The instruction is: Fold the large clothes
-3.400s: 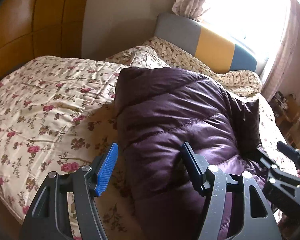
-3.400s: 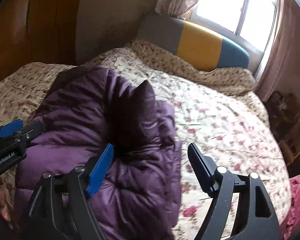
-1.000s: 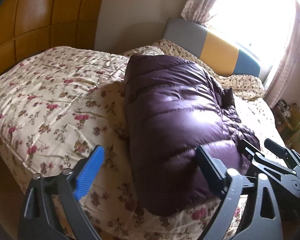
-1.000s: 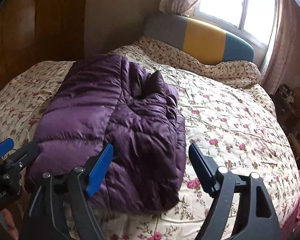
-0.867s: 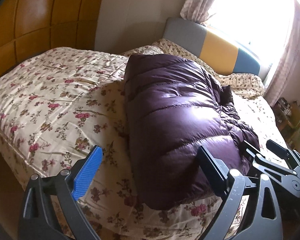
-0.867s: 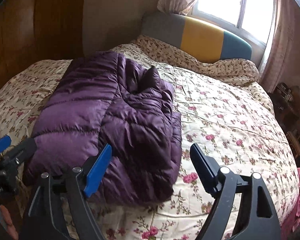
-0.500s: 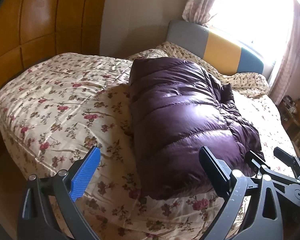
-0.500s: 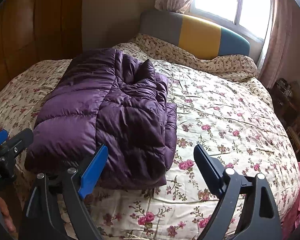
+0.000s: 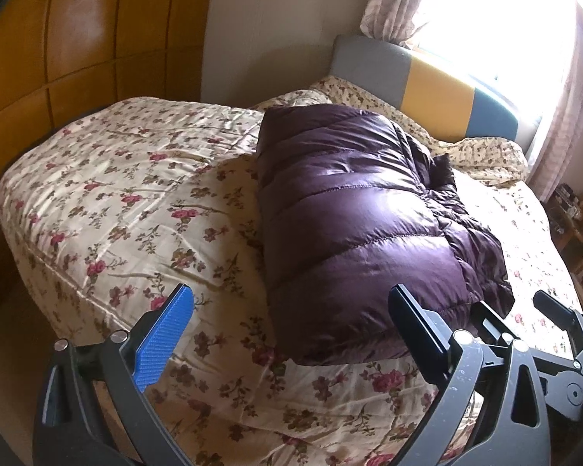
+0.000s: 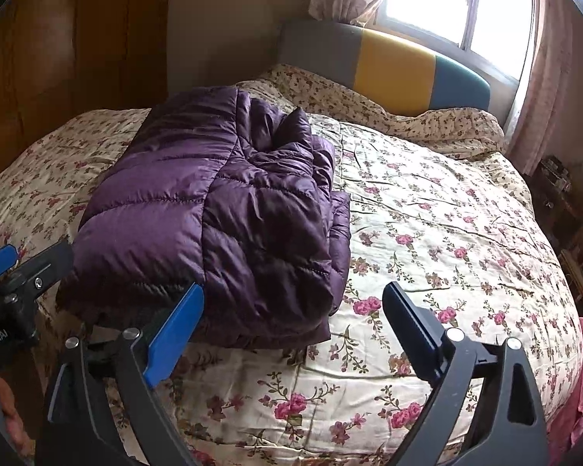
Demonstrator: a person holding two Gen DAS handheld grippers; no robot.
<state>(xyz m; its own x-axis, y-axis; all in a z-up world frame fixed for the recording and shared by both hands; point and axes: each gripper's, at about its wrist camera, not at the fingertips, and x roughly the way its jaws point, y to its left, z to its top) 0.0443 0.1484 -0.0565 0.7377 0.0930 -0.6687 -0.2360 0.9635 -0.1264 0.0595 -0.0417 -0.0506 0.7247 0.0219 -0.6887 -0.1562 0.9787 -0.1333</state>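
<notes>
Purple down jacket (image 10: 213, 209) now folded into a compact bundle, lying free on floral bedspread (image 10: 427, 240) toward the bed's left side. Released since a few seconds ago: left hand-held gripper (image 9: 291, 334) spread wide and empty; right hand-held gripper (image 10: 293, 322) empty, jaws opening, both drawn back clear of fabric. Fold judged essentially complete. No containers in view.

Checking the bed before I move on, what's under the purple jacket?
The folded purple jacket lies on the floral quilt. Whatever else might sit beneath it is covered.
</notes>
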